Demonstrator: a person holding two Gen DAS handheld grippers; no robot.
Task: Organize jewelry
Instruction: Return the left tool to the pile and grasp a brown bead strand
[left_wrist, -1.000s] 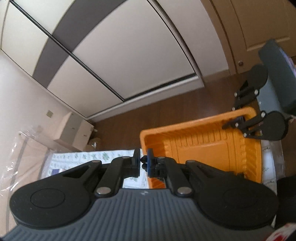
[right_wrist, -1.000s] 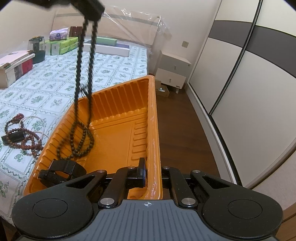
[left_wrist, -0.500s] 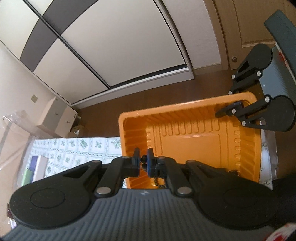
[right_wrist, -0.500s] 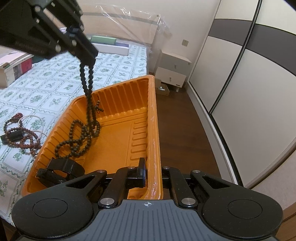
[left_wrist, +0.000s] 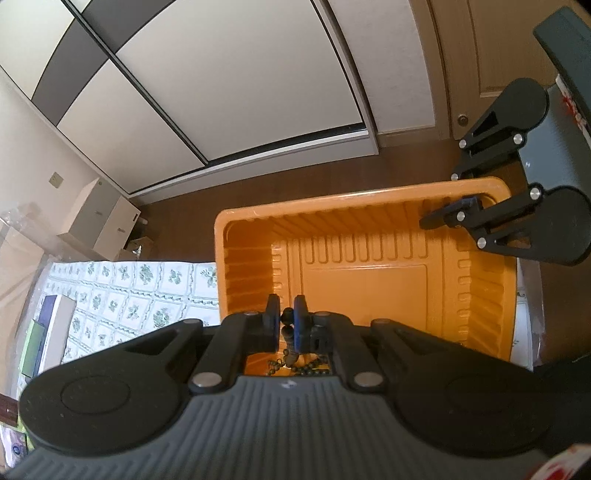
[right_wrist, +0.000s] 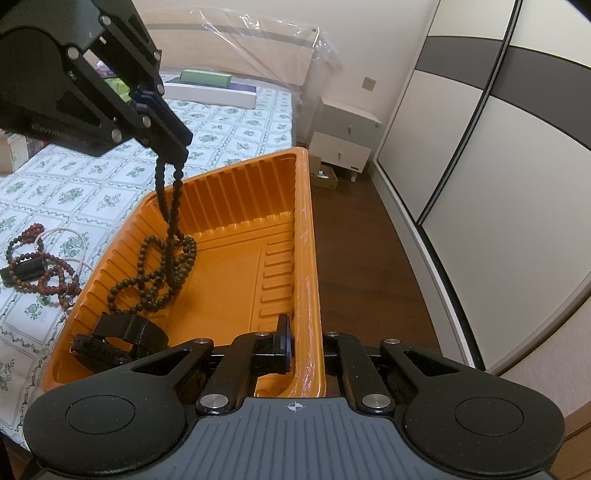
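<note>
An orange plastic tray (right_wrist: 295, 236) sits on the bed's edge; it also shows in the left wrist view (left_wrist: 362, 273). My left gripper (left_wrist: 286, 325) is shut on a dark bead necklace (right_wrist: 166, 251), seen from the right wrist view (right_wrist: 177, 155) holding it above the tray. The necklace's lower loops lie coiled on the tray floor. My right gripper (right_wrist: 304, 343) is shut on the tray's near rim; it also shows in the left wrist view (left_wrist: 448, 201). A black watch (right_wrist: 118, 343) lies in the tray's near left corner.
Reddish bead strands and a pearl string (right_wrist: 44, 258) lie on the floral bedspread (right_wrist: 74, 192) left of the tray. Boxes (right_wrist: 210, 92) stand near the headboard. A white nightstand (right_wrist: 343, 140), wood floor and sliding wardrobe doors (right_wrist: 498, 147) lie to the right.
My left gripper has come down over the tray. More of the dark necklace has coiled onto the tray floor. My right gripper has stayed on the rim.
</note>
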